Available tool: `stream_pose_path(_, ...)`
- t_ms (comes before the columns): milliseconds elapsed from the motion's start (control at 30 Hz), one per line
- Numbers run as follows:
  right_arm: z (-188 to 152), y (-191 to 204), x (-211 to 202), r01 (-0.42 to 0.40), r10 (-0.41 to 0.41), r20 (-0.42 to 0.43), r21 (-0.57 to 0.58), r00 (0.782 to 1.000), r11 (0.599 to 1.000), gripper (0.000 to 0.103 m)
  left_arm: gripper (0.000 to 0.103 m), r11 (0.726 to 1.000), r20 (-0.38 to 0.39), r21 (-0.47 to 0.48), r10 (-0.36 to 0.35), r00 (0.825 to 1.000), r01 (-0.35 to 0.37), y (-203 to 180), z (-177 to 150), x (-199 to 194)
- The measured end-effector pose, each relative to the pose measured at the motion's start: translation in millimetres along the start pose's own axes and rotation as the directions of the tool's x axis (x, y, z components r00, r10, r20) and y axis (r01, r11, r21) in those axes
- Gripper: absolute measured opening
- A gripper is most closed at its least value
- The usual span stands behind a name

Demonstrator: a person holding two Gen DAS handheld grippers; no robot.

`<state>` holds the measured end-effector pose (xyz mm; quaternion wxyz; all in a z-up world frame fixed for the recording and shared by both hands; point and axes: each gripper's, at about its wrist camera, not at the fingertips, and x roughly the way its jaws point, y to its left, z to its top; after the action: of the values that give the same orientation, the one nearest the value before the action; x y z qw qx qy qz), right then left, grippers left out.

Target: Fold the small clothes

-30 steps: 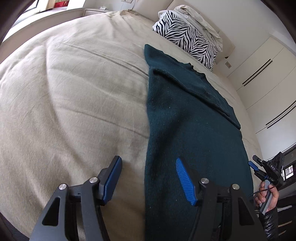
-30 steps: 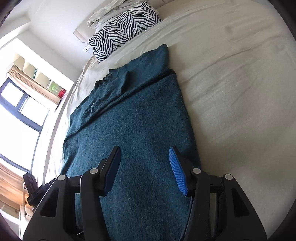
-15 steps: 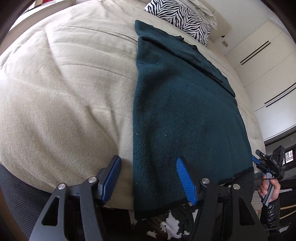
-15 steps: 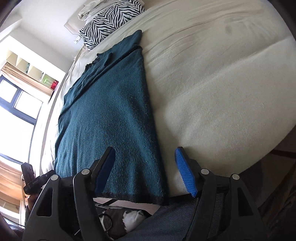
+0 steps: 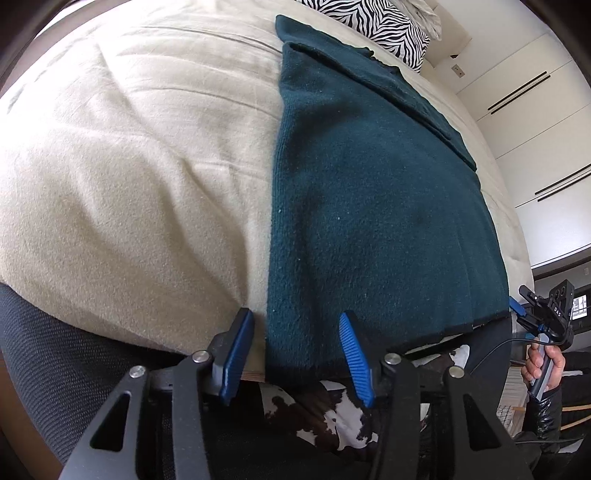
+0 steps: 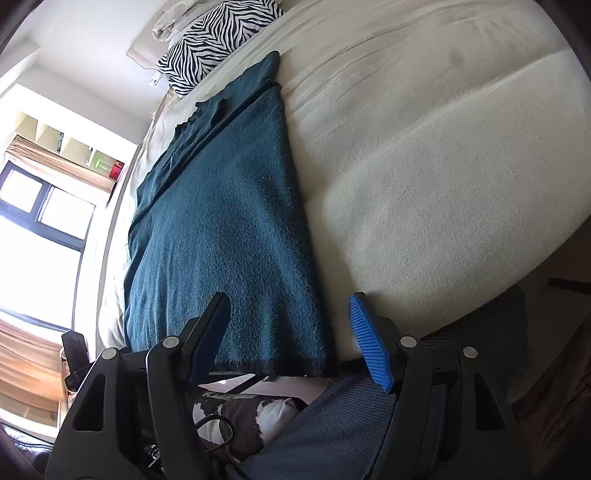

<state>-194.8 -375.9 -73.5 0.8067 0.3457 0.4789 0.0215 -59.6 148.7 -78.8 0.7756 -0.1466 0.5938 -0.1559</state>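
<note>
A dark teal knit garment [image 5: 373, 199] lies flat and lengthwise on the beige bed [image 5: 140, 155], its sleeves folded in near the far end. Its near hem hangs at the bed's front edge. My left gripper [image 5: 295, 354] is open and empty, its jaws straddling the hem's left corner. My right gripper [image 6: 288, 339] is open and empty at the hem's right corner of the garment [image 6: 229, 229]. The right gripper also shows in the left wrist view [image 5: 532, 314], held in a hand.
A zebra-print pillow [image 5: 373, 26] sits at the head of the bed, also in the right wrist view [image 6: 214, 40]. A cow-print rug [image 5: 332, 410] lies on the floor below the hem. White cupboards [image 5: 535, 110] stand to the right, a window [image 6: 40, 229] to the left.
Both grippers have drawn back from over the garment to its near hem at the bed's front edge. Both stayed open. The garment has not moved.
</note>
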Motion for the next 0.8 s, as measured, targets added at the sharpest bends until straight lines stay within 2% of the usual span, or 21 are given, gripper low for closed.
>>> stream_pose_path(200,-6,-1,-3,0.014,-0.014,-0.029,0.009,0.999,1.000,0.065,0.042,1.000,-0.003,0.002,0.011,1.000,-0.011,3,-2,-1)
stream_pose_path(267,-7,-1,-3,0.017,-0.016,-0.035,0.010,0.999,1.000,0.065,0.027,1.000,-0.017,0.008,0.010,1.000,-0.010,3,-5,0)
stream_pose_path(367,-9,-1,-2,0.028,-0.028,-0.048,0.013,0.998,1.000,0.062,0.012,1.000,-0.034,0.018,0.009,0.999,-0.008,3,-6,5)
stream_pose_path(400,-9,-1,-2,0.035,-0.034,-0.054,0.012,0.998,0.999,0.061,0.010,1.000,-0.038,0.020,0.006,0.999,-0.005,2,-6,6)
stream_pose_path(500,-10,-4,0,0.048,-0.047,-0.070,0.020,0.996,0.999,0.054,0.009,0.999,-0.037,0.034,0.008,0.999,-0.007,1,-8,4)
stream_pose_path(633,-9,-11,2,0.060,-0.056,-0.078,0.043,0.995,0.997,0.033,0.008,1.000,-0.031,0.031,0.000,1.000,0.001,0,-8,3)
stream_pose_path(800,-11,-17,7,0.041,-0.035,-0.097,0.053,0.995,0.998,0.028,0.008,1.000,-0.023,0.030,-0.010,1.000,0.011,3,-9,-1)
